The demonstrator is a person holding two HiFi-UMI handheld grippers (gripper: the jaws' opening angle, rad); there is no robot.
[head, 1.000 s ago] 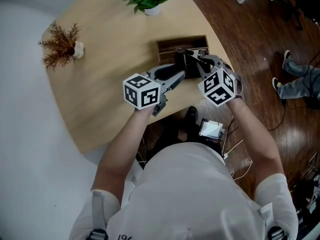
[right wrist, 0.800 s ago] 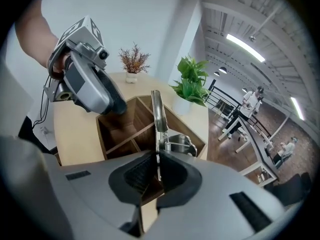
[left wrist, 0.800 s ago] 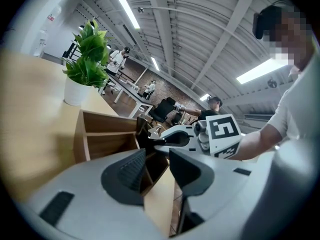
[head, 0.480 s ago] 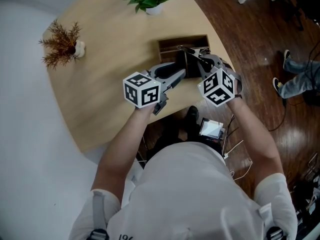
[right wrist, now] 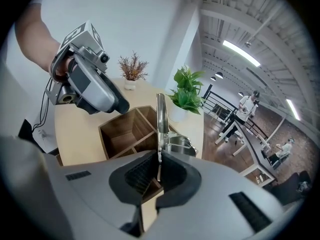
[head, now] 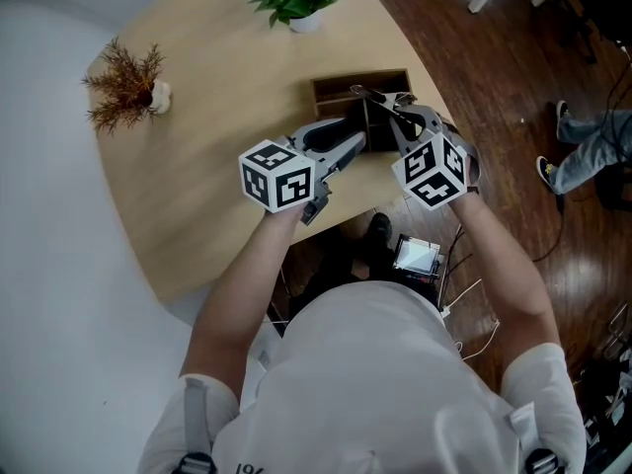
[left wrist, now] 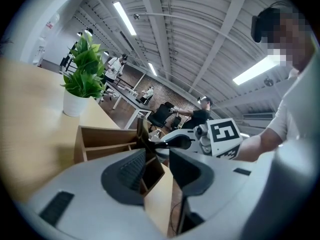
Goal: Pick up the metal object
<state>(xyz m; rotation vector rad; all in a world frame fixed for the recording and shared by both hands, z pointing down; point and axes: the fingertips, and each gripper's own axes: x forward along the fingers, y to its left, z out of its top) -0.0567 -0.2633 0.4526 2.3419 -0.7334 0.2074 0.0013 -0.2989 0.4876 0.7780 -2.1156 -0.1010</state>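
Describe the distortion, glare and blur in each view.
Head view: evenly lit and sharp, with no glare on the table. Left gripper view: strong fisheye bending and dark corners, the ceiling strip light is blown out, and the left gripper looks close and soft. Right gripper view: the same fisheye bending, and the metal object held in the right gripper catches a bright sheen.

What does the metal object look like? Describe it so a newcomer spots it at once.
On the curved wooden table, find the dark divided box near its right edge. Above the box, the right gripper is shut on the metal object, a thin strip standing upright from its jaws. It is the only shiny silver thing there; the box is dull brown wood.
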